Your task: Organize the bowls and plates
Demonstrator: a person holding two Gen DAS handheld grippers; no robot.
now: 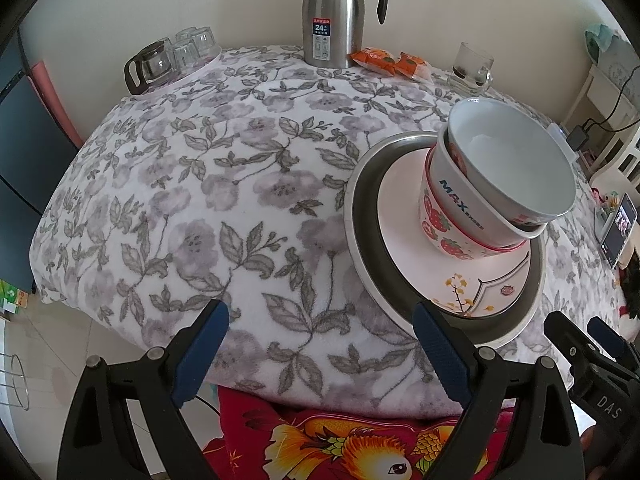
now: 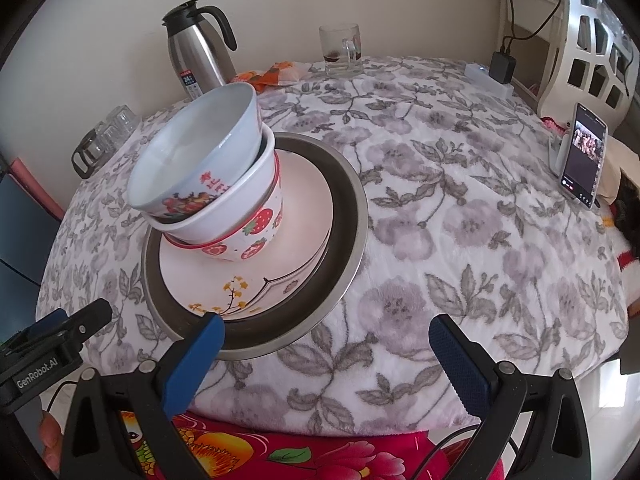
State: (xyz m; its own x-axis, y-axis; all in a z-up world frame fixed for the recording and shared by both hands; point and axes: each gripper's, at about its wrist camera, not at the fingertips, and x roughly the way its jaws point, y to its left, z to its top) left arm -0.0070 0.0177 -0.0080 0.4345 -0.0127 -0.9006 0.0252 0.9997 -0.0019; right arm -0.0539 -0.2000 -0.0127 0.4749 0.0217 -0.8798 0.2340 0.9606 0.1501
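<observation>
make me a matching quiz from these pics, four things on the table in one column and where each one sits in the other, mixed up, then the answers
Things:
1. strawberry bowl
2. steel thermos
3. phone
4. floral plate

Places:
A. propped on a stand near the table's right edge
B. inside the metal pan
C. bottom of the bowl stack
D. at the back by the wall, next to orange packets

Pairs: 1-C, 2-D, 3-A, 4-B
</observation>
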